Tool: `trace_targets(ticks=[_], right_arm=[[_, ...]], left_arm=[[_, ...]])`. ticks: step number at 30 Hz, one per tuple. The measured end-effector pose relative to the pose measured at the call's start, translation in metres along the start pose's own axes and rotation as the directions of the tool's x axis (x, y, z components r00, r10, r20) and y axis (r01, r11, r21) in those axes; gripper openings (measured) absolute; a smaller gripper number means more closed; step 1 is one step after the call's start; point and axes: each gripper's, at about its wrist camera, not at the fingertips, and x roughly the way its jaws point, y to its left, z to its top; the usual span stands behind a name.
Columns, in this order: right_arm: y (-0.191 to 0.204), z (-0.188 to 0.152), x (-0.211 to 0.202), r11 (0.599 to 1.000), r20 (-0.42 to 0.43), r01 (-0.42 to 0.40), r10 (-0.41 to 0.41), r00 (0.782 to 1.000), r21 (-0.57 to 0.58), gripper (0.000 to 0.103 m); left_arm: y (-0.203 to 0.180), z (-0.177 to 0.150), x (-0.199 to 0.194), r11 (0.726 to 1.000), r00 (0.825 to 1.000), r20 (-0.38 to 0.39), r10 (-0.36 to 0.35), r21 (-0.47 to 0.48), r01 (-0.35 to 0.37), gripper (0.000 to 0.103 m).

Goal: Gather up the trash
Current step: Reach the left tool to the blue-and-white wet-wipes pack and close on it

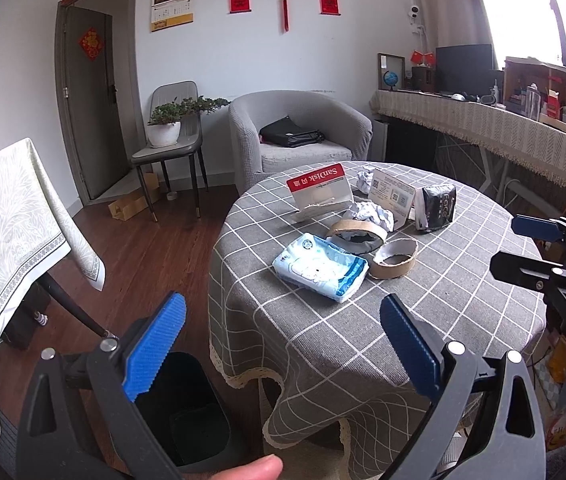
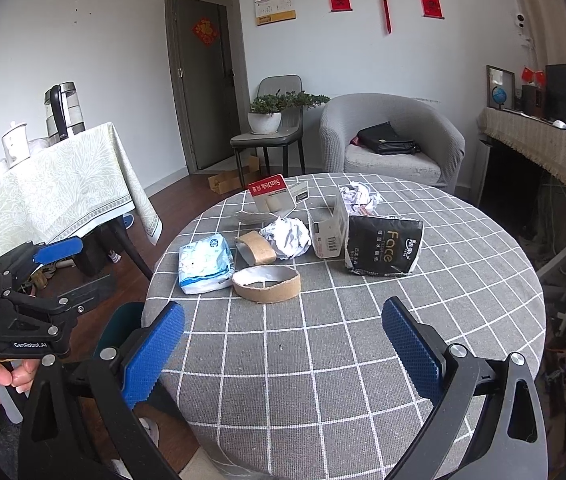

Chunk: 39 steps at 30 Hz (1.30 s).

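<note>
Trash lies on a round table with a grey checked cloth (image 2: pixel 363 340): a light blue tissue pack (image 1: pixel 321 266) (image 2: pixel 204 264), two cardboard tape rings (image 2: pixel 266 283) (image 2: pixel 257 247), crumpled white paper (image 2: pixel 287 236), a black "Face" wrapper (image 2: pixel 383 251), a small open carton (image 2: pixel 329 228) and a red SanDisk card (image 1: pixel 321 190). My left gripper (image 1: pixel 283 344) is open and empty at the table's left edge, above a black bin (image 1: pixel 187 408). My right gripper (image 2: pixel 283 348) is open and empty over the near part of the table.
A second table with a pale cloth (image 1: pixel 11 232) stands at the left. A grey armchair (image 1: pixel 299 140) with a black bag and a chair with a potted plant (image 1: pixel 167 124) stand behind. A long cluttered counter (image 1: pixel 503 120) runs along the right.
</note>
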Motion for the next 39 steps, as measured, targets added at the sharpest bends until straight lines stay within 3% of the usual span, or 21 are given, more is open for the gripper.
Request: trace_targets(ticks=[5, 13, 23, 29, 39], right_arm=[[0.007, 0.000, 0.009, 1.000, -0.037, -0.007, 0.007, 0.999, -0.012, 0.100], [-0.003, 0.003, 0.019, 1.000, -0.065, -0.029, 0.029, 0.997, 0.009, 0.100], [-0.006, 0.015, 0.046, 0.996, -0.125, -0.085, 0.082, 0.989, -0.016, 0.100], [-0.007, 0.021, 0.065, 0.993, -0.177, -0.116, 0.114, 0.978, -0.005, 0.100], [-0.009, 0.019, 0.075, 0.988, -0.232, -0.145, 0.152, 0.961, 0.049, 0.100]], left_arm=[[0.006, 0.002, 0.003, 0.998, 0.999, 0.012, -0.038, 0.042, 0.037, 0.099], [0.017, 0.003, 0.033, 0.988, 0.993, -0.035, -0.111, 0.102, 0.114, 0.098], [0.015, 0.009, 0.068, 0.955, 0.966, -0.110, -0.233, 0.160, 0.249, 0.098], [0.012, 0.011, 0.092, 0.939, 0.956, -0.154, -0.249, 0.205, 0.278, 0.098], [0.018, 0.018, 0.110, 0.926, 0.938, -0.188, -0.291, 0.191, 0.326, 0.098]])
